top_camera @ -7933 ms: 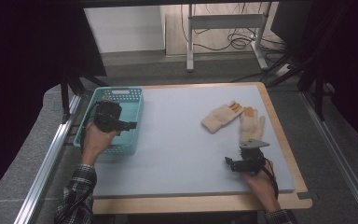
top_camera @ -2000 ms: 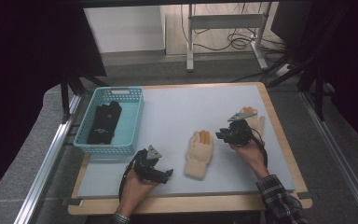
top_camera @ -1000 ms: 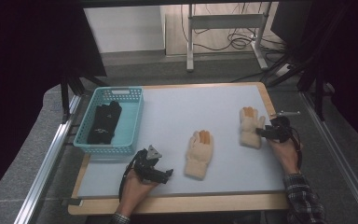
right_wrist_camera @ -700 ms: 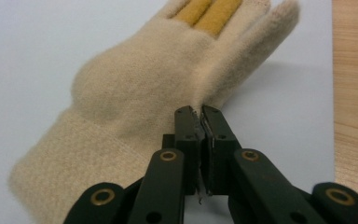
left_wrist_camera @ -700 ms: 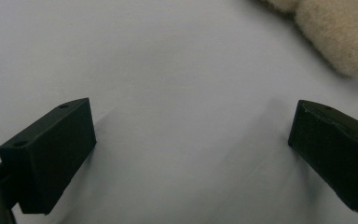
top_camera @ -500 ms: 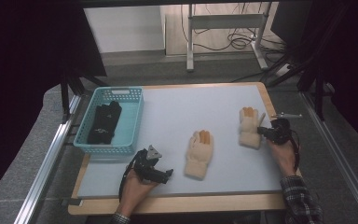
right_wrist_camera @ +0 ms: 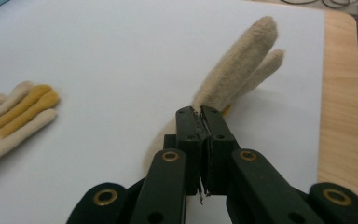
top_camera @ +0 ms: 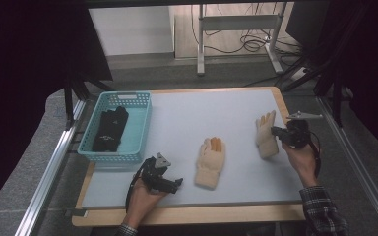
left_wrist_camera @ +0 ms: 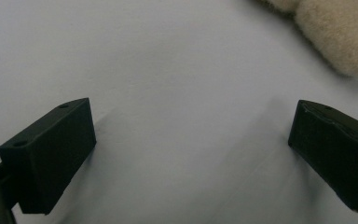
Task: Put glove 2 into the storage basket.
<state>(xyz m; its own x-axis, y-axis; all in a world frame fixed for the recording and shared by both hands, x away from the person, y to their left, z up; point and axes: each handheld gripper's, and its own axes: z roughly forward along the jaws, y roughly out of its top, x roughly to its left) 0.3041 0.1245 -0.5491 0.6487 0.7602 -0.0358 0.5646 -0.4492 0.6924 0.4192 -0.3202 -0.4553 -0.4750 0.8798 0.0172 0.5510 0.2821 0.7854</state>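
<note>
Your right gripper (right_wrist_camera: pixel 200 112) has its jaws pinched on the edge of the far glove (top_camera: pixel 266 135) so it lifts clean, while your left gripper (top_camera: pixel 170 183), jaws wide apart, waits near the other glove (top_camera: pixel 210 162), probably basket (top_camera: pixel 137 132)-bound.

Cream fleece glove (top_camera: pixel 266 134) pinched, fingers (right_wrist_camera: pixel 256 51) raised off table.

A lab recording bench, not a home.
Dark curtains (top_camera: pixel 29 73) box in the table (top_camera: pixel 187 214); aluminium rails (top_camera: pixel 49 172) flank it, and loose cables (top_camera: pixel 246 44) trail beneath a metal stand (top_camera: pixel 236 24).
</note>
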